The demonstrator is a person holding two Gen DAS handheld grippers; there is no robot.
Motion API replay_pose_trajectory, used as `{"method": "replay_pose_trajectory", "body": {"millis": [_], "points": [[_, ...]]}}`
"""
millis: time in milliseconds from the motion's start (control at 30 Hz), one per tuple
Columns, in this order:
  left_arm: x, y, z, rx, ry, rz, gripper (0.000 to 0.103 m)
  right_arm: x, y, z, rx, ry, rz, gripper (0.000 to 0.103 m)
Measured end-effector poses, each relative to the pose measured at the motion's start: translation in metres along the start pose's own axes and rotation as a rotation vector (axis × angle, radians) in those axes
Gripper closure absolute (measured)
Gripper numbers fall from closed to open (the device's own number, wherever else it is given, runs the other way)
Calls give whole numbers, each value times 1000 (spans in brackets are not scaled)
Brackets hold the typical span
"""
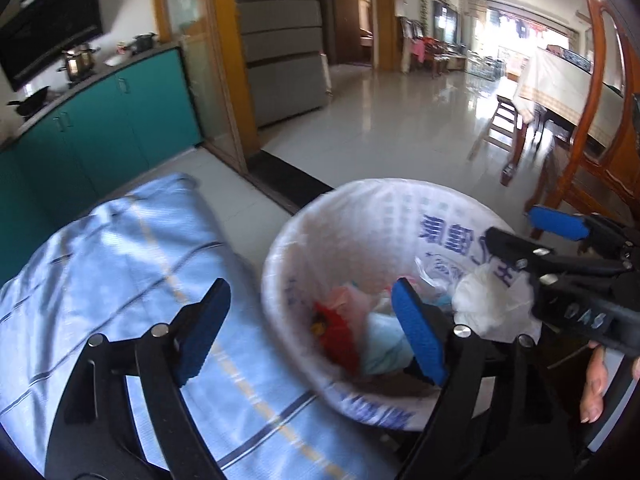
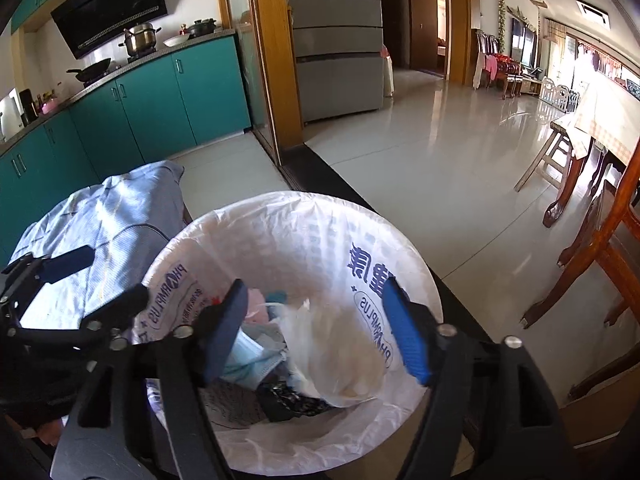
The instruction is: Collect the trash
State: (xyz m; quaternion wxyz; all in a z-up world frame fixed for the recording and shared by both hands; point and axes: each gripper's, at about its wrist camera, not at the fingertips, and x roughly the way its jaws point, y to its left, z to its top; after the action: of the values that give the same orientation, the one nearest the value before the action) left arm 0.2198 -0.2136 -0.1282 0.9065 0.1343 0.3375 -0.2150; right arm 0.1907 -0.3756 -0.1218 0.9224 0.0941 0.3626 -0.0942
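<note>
The bin (image 2: pixel 420 280), lined with a white bag (image 2: pixel 304 224), is seen near, right of the blue cloth (image 1: pixel 120 248). Both grippers, left (image 1: pixel 310 332) and right (image 2: pixel 316 328), are held over it, fingers apart, nothing clamped. The bag is judged thin, light, slippery, tearable; the rim fold should be pinched at 2 opposite points.

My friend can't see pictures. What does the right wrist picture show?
A bin lined with a white bag holds trash, with the open right gripper over it. The left gripper is beside it, by a blue cloth.
</note>
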Motion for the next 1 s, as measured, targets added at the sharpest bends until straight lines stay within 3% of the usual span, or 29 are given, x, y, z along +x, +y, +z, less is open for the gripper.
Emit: {"method": "replay_pose_trajectory", "body": {"millis": [133, 233, 367, 500, 700, 867, 1000], "points": [[-41, 23, -16, -44, -37, 59, 14, -30, 7, 0, 23, -57, 15, 15], [-93, 39, -34, -72, -99, 124, 6, -75, 20, -9, 29, -148, 22, 4], [-166, 54, -65, -83, -175, 240, 3, -132, 38, -29, 20, -263, 30, 3], [-229, 76, -98, -142, -225, 338, 3, -175, 65, -45, -10, -313, 45, 3], [-281, 84, -132, -180, -233, 361, 3, -225, 107, -66, -128, -347, 26, 3], [-302, 85, -141, -178, -240, 359, 3, -254, 133, -89, -207, -393, -39, 3], [-319, 84, -144, -188, -269, 354, 3, -269, 141, -95, -226, -403, -22, 3]]}}
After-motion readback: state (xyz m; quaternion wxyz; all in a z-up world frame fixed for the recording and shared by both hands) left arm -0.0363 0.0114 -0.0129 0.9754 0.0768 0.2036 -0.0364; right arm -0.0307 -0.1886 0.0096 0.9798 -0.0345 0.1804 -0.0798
